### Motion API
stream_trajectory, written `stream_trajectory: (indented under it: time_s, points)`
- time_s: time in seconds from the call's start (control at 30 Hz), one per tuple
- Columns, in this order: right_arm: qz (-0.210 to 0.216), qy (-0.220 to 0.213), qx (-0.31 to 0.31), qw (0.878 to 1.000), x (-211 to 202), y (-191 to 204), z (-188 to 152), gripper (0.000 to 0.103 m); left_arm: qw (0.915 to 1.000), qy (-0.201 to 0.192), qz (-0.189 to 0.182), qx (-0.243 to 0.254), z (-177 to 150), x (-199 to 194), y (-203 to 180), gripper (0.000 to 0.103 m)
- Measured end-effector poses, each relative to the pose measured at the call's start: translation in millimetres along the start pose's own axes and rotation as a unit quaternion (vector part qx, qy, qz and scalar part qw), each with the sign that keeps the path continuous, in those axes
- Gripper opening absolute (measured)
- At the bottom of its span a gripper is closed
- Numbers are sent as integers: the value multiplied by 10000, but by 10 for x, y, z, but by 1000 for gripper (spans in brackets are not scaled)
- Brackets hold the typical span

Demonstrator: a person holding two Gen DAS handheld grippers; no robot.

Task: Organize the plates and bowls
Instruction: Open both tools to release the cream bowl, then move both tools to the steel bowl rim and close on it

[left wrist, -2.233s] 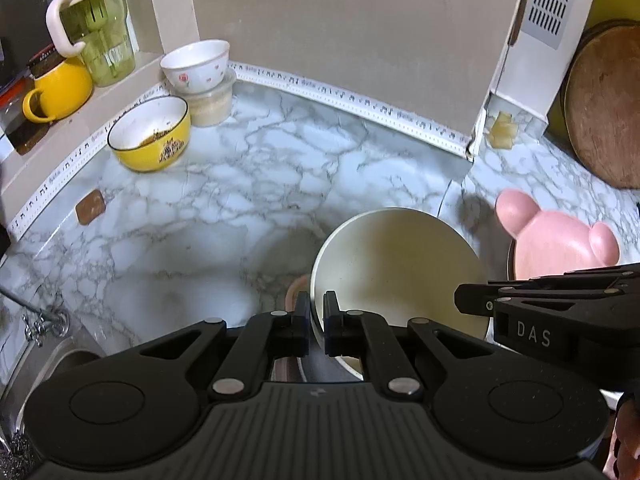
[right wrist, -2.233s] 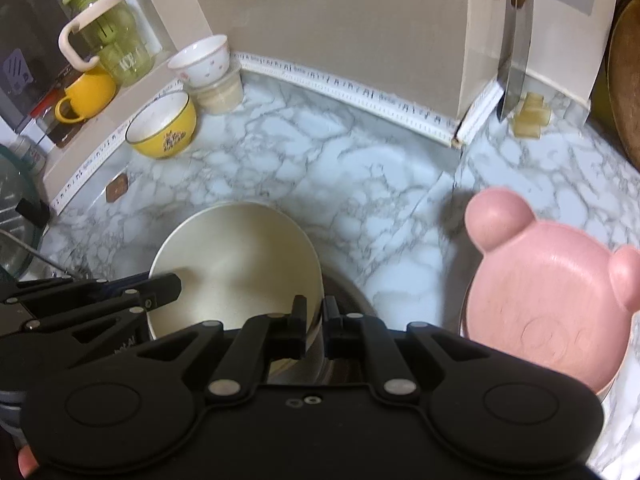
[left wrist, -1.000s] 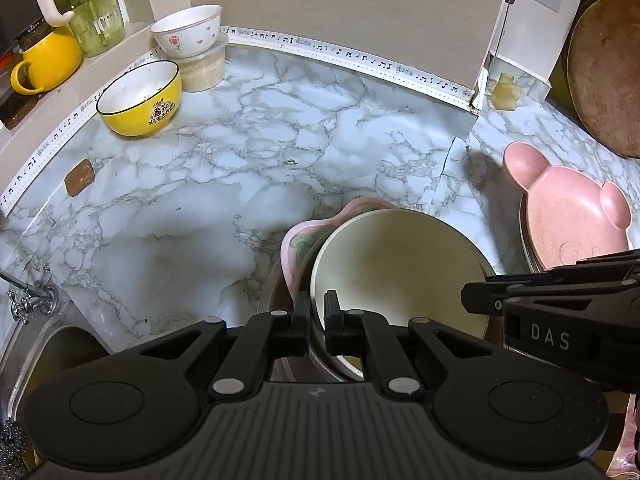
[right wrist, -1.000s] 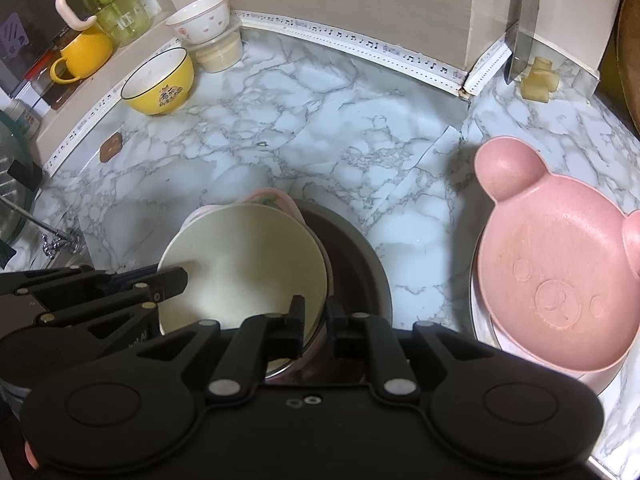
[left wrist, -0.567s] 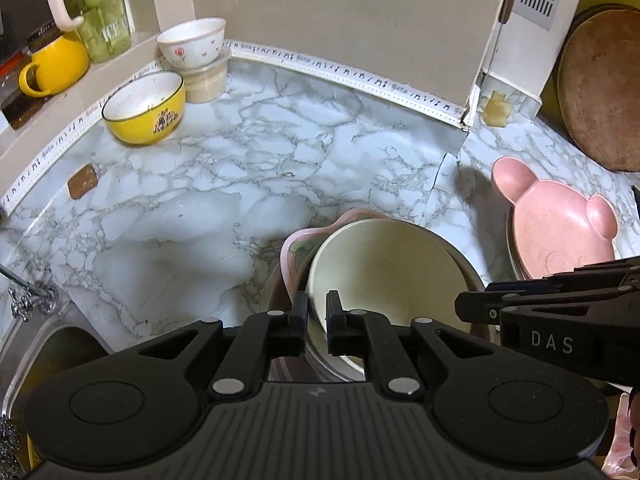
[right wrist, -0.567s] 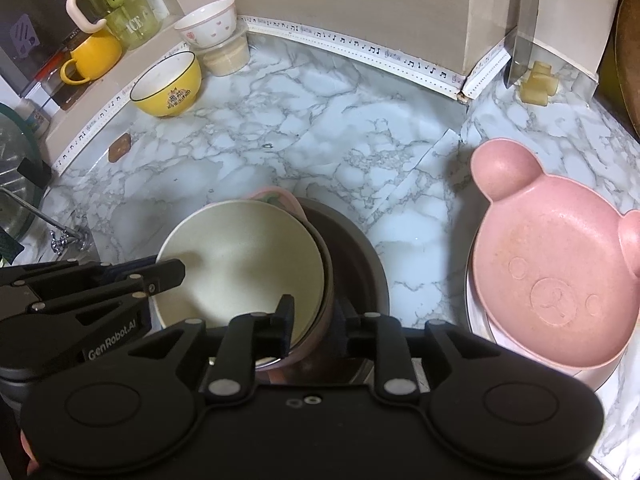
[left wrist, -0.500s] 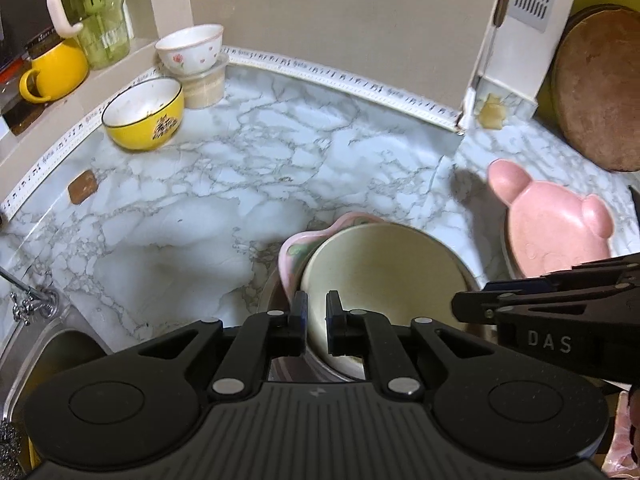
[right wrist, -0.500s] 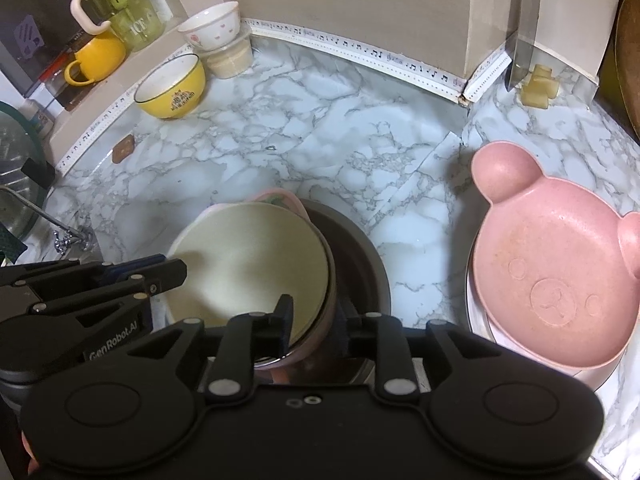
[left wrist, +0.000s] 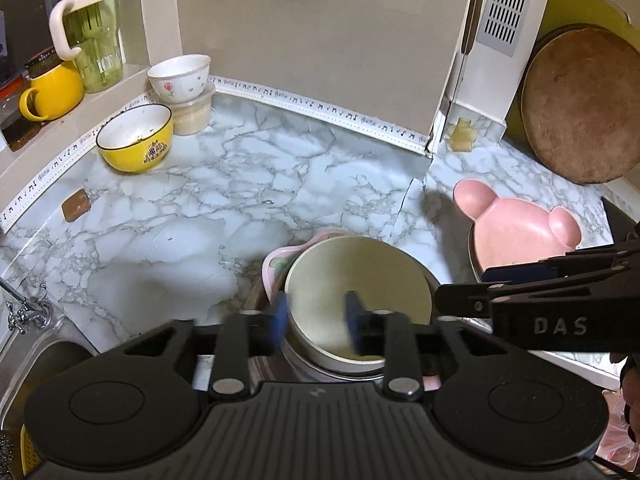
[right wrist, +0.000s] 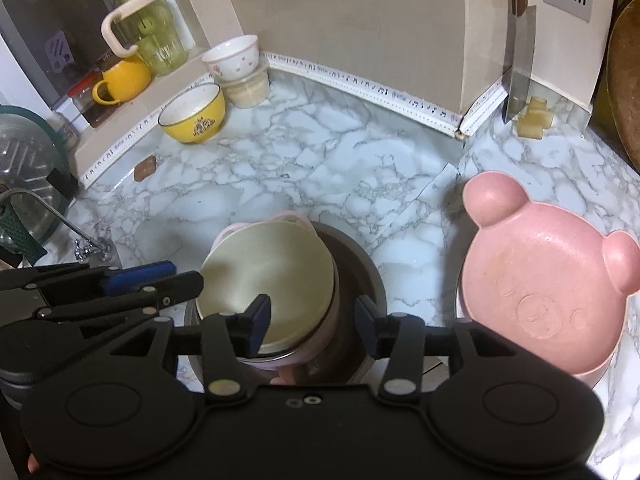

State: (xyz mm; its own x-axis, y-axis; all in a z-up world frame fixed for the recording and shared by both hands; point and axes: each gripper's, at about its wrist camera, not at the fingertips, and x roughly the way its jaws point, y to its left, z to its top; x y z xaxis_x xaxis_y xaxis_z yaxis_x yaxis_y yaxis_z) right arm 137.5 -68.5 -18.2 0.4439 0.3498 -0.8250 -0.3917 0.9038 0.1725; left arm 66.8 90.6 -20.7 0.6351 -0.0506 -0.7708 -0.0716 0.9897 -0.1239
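Note:
A cream bowl [left wrist: 356,280] [right wrist: 268,276] rests nested in a pink flower-edged bowl [left wrist: 276,268] [right wrist: 288,218], inside a dark metal bowl [right wrist: 360,276], on the marble counter. My left gripper [left wrist: 316,316] is open, its fingers astride the cream bowl's near rim. My right gripper [right wrist: 312,316] is open around the stack's near edge. A pink bear-shaped plate [left wrist: 516,228] [right wrist: 544,296] sits on another dish to the right.
A yellow bowl [left wrist: 136,140] [right wrist: 196,116], a white flowered bowl on a plastic tub [left wrist: 180,78] [right wrist: 236,60], a yellow mug [left wrist: 48,88] and a green jug [left wrist: 92,32] stand at the back left. Sink and tap [left wrist: 24,312] at left. A cleaver [right wrist: 520,60] hangs right.
Both grippers have opened and let go of the cream bowl, which now rests in the stack. Both have drawn back slightly.

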Motion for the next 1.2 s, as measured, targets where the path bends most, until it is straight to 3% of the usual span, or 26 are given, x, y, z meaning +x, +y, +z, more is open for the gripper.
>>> stream_trajectory:
  time_s: [0.07,0.23,0.3,0.53,0.8,1.2]
  points:
    - [43,-59,27,10000,-43,-35,-13,52,9999,-103,11,0,-16,-37,7,57]
    - [204,-225,97,9995,-131,-145,-65,74,9997,-228,-4,-45,-63,-78,73,62]
    - [253,-237,152,9993,-142,-200,-80,80,9996,-261,7,-133,-93,-80,116,73]
    - [272,-365,99,9989,-143,-331,-173,98,9987,-267,37,-438,-188,-39,306,76]
    - [116,-410,111,9990,31,-511,-328,97,9983,-115,48,-573,-354,89,546,76]
    - [-38,-197,83,9998,369,-665,-400,82,9979,96,244,-598,-551,357,685,76]
